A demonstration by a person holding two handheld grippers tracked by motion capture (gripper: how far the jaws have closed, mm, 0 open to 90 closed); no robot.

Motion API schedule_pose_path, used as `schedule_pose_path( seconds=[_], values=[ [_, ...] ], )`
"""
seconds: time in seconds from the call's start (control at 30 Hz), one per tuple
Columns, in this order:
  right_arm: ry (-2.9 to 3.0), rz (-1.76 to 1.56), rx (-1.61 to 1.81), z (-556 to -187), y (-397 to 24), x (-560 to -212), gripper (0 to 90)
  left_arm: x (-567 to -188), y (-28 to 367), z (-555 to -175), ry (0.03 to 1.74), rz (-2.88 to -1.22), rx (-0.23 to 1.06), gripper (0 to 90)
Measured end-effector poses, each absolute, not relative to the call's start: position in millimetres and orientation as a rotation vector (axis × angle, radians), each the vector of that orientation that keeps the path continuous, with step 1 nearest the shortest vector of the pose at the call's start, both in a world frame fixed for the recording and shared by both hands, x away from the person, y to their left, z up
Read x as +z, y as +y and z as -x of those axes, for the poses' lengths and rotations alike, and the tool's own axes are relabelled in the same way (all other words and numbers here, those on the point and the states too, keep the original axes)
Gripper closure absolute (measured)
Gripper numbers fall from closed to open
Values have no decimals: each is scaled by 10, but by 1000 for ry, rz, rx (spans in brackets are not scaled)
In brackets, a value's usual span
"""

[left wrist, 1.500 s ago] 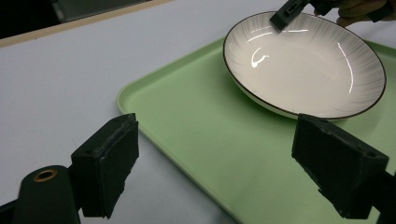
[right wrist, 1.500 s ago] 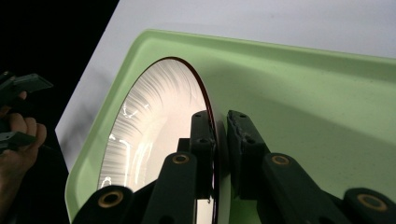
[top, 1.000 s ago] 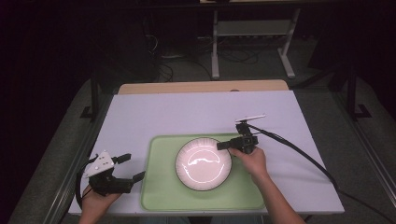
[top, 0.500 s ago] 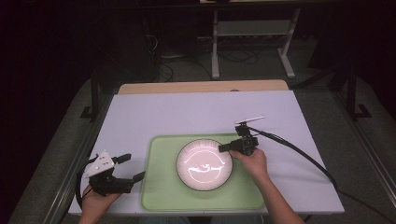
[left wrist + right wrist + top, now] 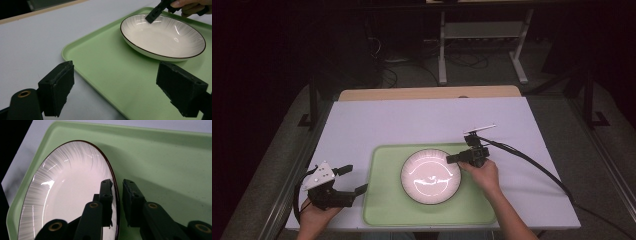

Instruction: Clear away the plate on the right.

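A white plate [image 5: 431, 176] with a dark rim lies on a green tray [image 5: 382, 200] at the table's near middle. My right gripper [image 5: 452, 159] reaches in from the plate's right side. In the right gripper view its jaws [image 5: 117, 182] straddle the rim of the plate [image 5: 70, 195], one inside the bowl and one outside over the tray [image 5: 162, 157], closed narrowly on it. My left gripper [image 5: 355, 179] hovers open just off the tray's left edge. In the left gripper view it [image 5: 116, 75] holds nothing and faces the tray [image 5: 107, 70] and plate [image 5: 162, 37].
The table [image 5: 422, 122] has a white cover, with a wooden strip [image 5: 427, 93] along its far edge. The right gripper's cable [image 5: 532, 162] trails off to the right over the table. A metal stand [image 5: 482, 35] is on the dark floor behind.
The right gripper has shifted slightly left and nearer, onto the plate's right rim. The plate, the tray and the left gripper have stayed in place.
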State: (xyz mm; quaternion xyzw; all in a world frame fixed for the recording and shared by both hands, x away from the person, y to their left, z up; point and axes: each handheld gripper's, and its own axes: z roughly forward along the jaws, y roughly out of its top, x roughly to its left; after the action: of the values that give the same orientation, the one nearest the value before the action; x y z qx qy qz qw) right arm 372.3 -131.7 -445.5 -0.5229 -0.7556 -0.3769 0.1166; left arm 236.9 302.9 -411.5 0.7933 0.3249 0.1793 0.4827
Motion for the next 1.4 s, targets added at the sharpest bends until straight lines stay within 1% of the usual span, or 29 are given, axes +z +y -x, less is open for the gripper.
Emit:
schedule_pose_path(
  seconds=[0.13, 0.3, 0.67, 0.9, 1.17, 1.4],
  values=[
    [-2218, 1524, -1112, -3704, -1313, -4468, 718, -4115, 3025, -2368, 791, -1936, 437, 147],
    [-2222, 1521, -1140, -3686, -1336, -4454, 611, -4119, 3020, -2369, 789, -1939, 437, 147],
    [-2326, 1485, -1331, -3572, -1499, -4259, 414, -4126, 3003, -2369, 792, -1941, 435, 147],
    [-2380, 1472, -1461, -3489, -1661, -4134, 360, -4131, 2993, -2372, 789, -1952, 436, 147],
    [-2503, 1506, -1511, -3361, -1831, -4103, 285, -4137, 2992, -2377, 790, -1954, 434, 147],
    [-2569, 1505, -1600, -3198, -2018, -4081, 254, -4141, 2977, -2377, 789, -1961, 433, 147]
  ],
)
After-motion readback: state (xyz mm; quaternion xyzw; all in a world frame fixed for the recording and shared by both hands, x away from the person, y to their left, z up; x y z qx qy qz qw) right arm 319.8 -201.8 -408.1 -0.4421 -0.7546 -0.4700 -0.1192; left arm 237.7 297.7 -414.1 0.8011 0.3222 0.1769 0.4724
